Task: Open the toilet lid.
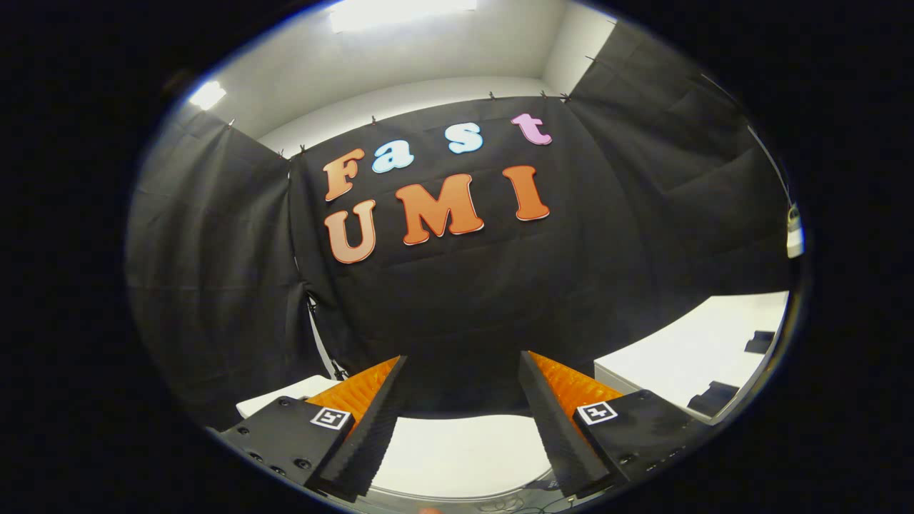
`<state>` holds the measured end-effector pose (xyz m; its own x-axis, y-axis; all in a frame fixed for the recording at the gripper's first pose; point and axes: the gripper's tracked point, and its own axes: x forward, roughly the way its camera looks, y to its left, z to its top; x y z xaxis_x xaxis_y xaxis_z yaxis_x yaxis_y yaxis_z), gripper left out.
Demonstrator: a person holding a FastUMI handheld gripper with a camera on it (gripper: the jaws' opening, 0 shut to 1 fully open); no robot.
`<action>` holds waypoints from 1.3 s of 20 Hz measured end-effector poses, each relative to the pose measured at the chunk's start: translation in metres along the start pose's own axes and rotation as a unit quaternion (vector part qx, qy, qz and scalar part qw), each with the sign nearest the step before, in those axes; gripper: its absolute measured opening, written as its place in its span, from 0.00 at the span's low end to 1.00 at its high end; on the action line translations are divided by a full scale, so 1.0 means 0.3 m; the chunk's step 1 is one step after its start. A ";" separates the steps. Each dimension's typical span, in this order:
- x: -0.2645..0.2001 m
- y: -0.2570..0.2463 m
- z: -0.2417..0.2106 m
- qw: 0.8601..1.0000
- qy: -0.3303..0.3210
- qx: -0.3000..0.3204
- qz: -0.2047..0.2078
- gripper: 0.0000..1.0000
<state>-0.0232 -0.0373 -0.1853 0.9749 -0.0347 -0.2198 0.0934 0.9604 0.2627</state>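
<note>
Claw [463, 364] gapes empty above white toilet lid [464, 450].

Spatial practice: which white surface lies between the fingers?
The rounded, likely toilet lid, between the gripper's open fingers; the flat white counter sits off to their side.

Gripper [463, 371] is holding its fingers wide apart, gripping nothing, above a smooth white rounded toilet lid [457, 453]; black cloth wall [500, 285] is hanging beyond.
</note>
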 end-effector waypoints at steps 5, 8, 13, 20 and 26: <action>0.039 -0.085 -0.128 0.998 0.005 0.056 -0.029 0.99; 0.047 -0.114 -0.261 0.995 0.023 0.089 -0.034 0.99; 0.087 -0.195 -0.474 0.984 0.041 0.165 -0.058 0.99; 0.049 -0.361 -0.717 0.953 0.043 0.273 -0.124 0.99; 0.009 -0.486 -0.892 0.914 0.032 0.368 -0.169 0.99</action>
<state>-0.0881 -0.1035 -0.4758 0.8537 -0.2559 -0.4536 0.5205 0.4501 0.7256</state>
